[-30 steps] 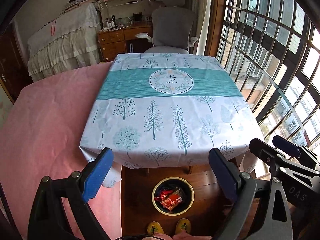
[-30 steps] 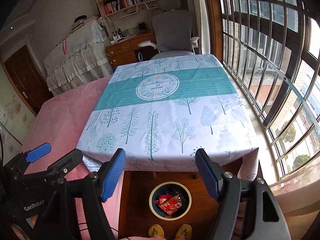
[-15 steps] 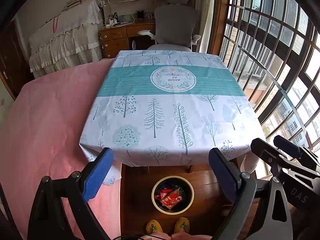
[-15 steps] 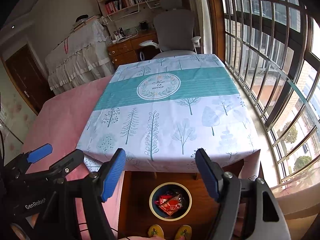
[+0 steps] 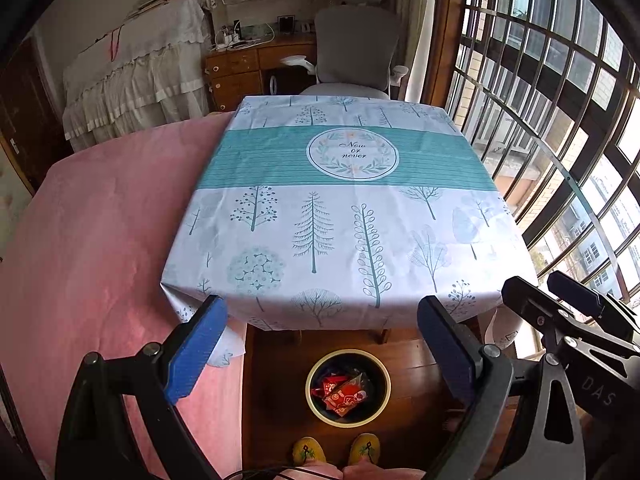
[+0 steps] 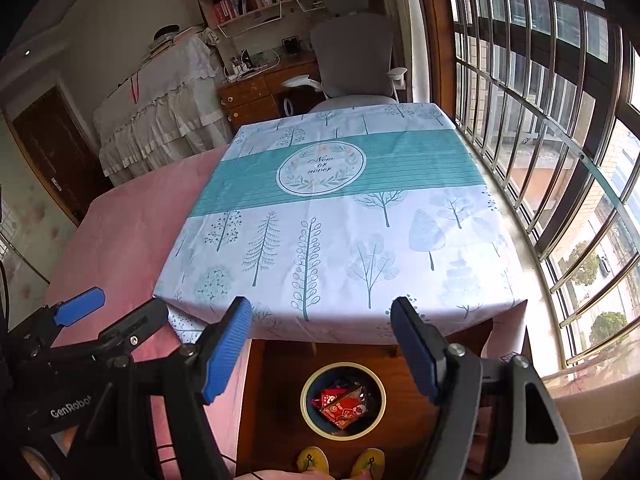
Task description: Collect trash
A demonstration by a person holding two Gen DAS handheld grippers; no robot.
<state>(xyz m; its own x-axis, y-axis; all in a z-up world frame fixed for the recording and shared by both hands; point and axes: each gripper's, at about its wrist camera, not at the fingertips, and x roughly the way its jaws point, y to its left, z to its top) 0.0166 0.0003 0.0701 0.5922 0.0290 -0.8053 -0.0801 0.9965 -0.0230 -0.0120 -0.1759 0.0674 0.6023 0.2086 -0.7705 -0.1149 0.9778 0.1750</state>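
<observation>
Pink bedspread [image 5: 92,240] is filling the left side of both views, lying just beside the table. Left gripper [image 5: 320,344] is hovering above the floor in front of the table's near edge, blue-padded jaws spread wide, nothing between them. It is also showing at the left edge of the right wrist view [image 6: 116,312], jaws likewise apart.

Tablecloth [image 5: 340,208], pale with teal trees and a teal band reading "Now or never", is covering the tabletop. Grey office chair [image 5: 356,52] is sitting past the table's far edge, wooden desk [image 5: 256,68] to its left.

Trash bin [image 5: 386,394], round, yellow-rimmed, dark inside, is standing on the wooden floor below the table's near edge, between the two grippers. Red wrappers [image 5: 342,392] are lying in it, crumpled; exact count is not readable. Yellow slippers [image 5: 336,450] are showing just below the bin.

Right gripper [image 6: 322,348] is hanging over the same spot, jaws wide apart and holding nothing. Barred windows [image 6: 560,140] are running along the right.
</observation>
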